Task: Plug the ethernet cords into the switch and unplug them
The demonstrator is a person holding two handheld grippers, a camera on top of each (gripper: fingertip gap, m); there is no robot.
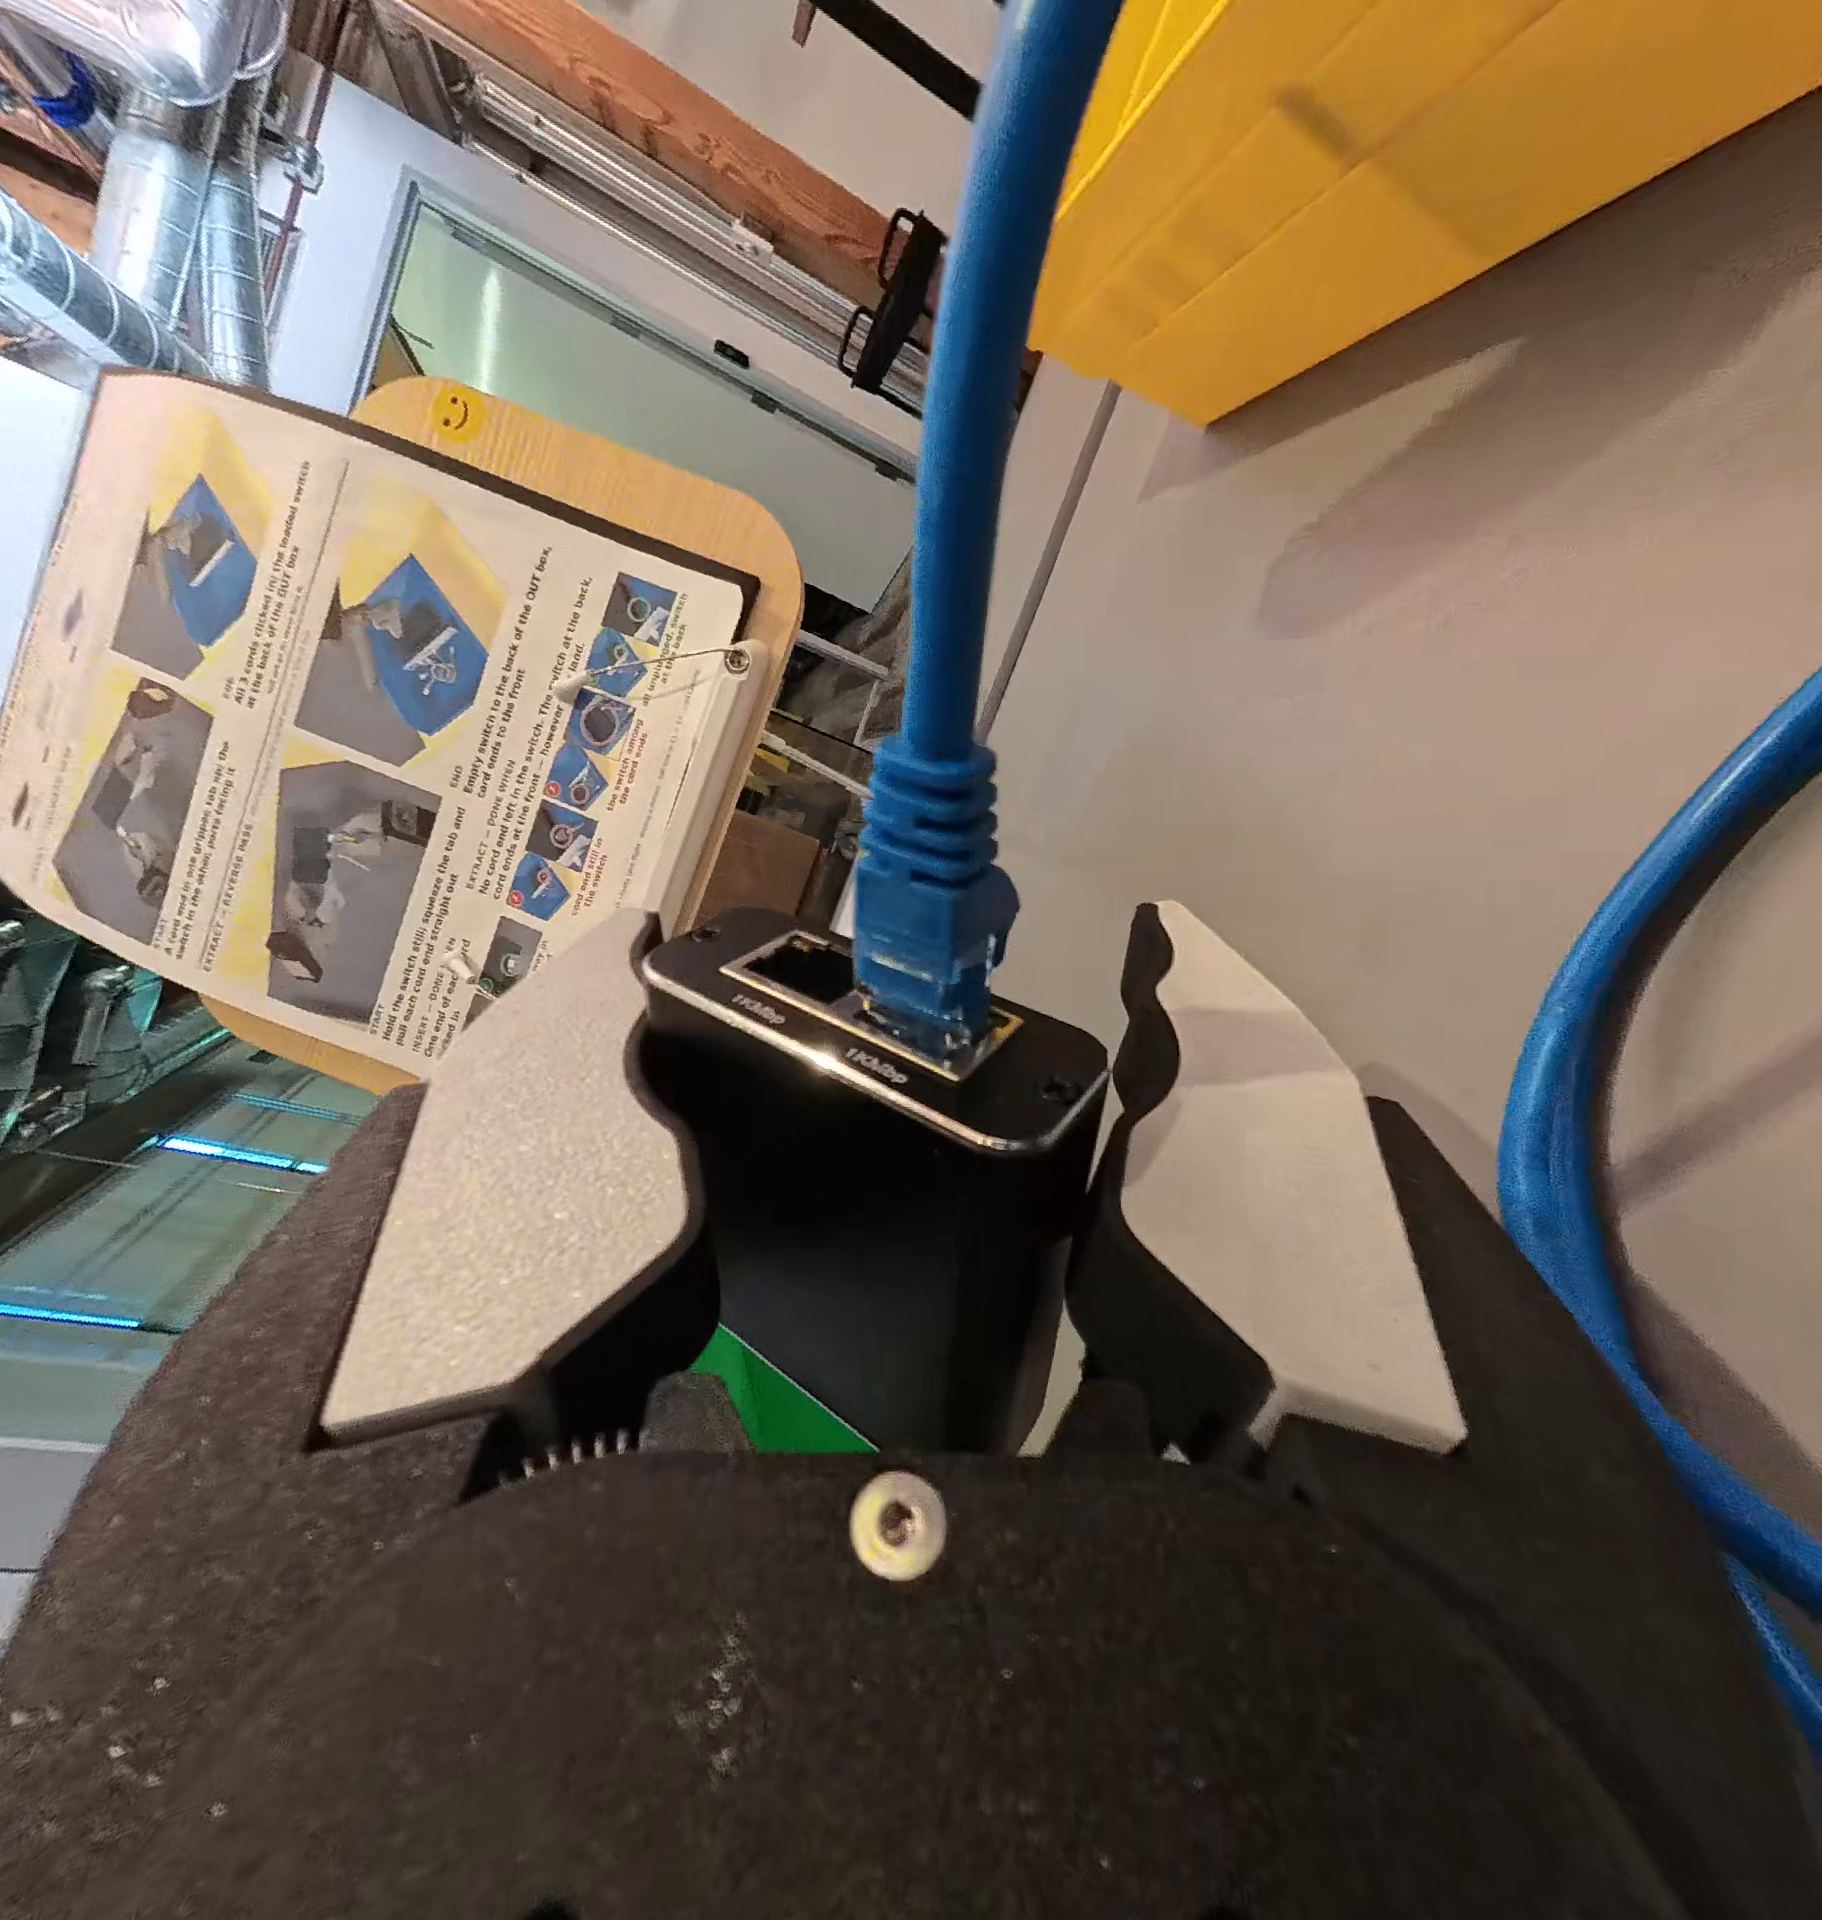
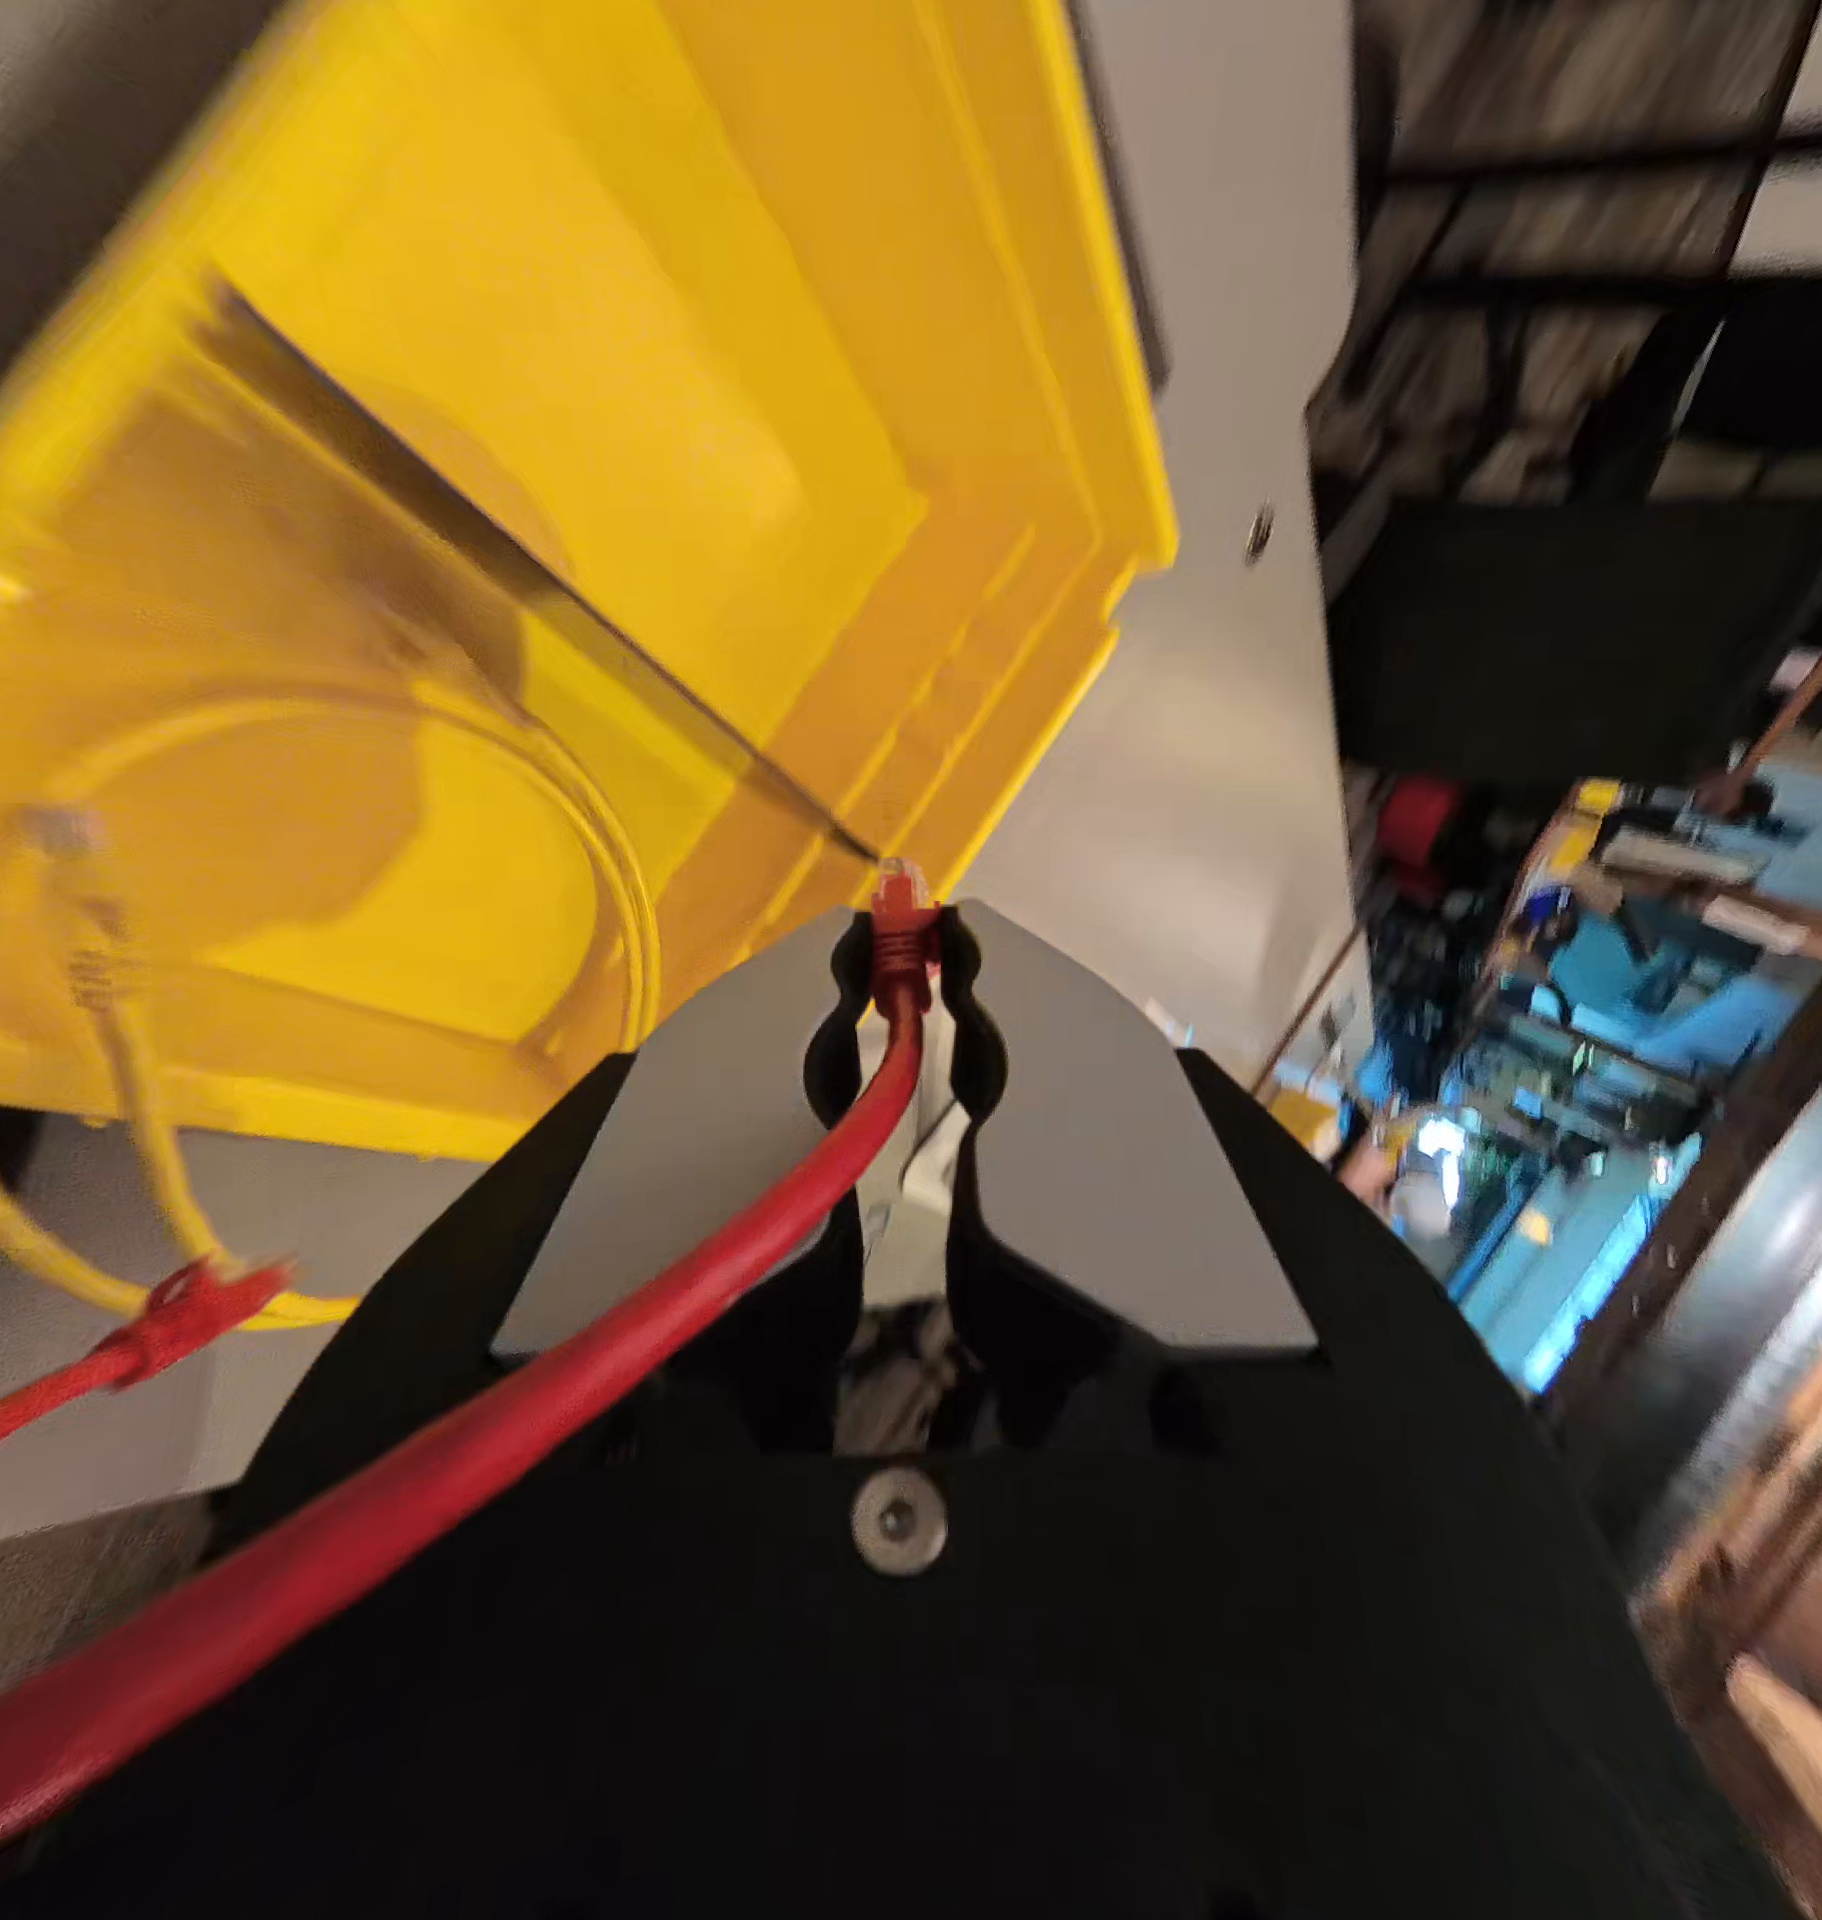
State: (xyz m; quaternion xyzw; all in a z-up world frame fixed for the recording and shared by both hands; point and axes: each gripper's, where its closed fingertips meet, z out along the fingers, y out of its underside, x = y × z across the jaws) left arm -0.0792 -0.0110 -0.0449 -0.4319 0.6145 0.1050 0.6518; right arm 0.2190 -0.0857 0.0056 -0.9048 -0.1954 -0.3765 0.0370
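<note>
My left gripper (image 1: 886, 920) is shut on the black switch (image 1: 886, 1164) and holds it by its sides, port face up. A blue ethernet cord's plug (image 1: 933, 914) sits in the right port. The port to its left (image 1: 782, 966) is empty. The blue cord (image 1: 1572, 1039) loops round on the right. My right gripper (image 2: 902, 925) is shut on the plug end of a red ethernet cord (image 2: 902, 899), clear tip pointing forward past the fingertips. The red cord (image 2: 626, 1340) trails back to the lower left. Its other end (image 2: 200, 1320) lies on the grey table.
A yellow bin (image 2: 678, 416) lies ahead of the right gripper with a yellow cord (image 2: 621, 883) coiled in it; the bin also shows in the left wrist view (image 1: 1406, 156). An instruction sheet on a wooden board (image 1: 315, 727) stands behind the switch. Shelves and clutter are on the right (image 2: 1613, 935). My right fingertips sit around 30 cm from my left ones.
</note>
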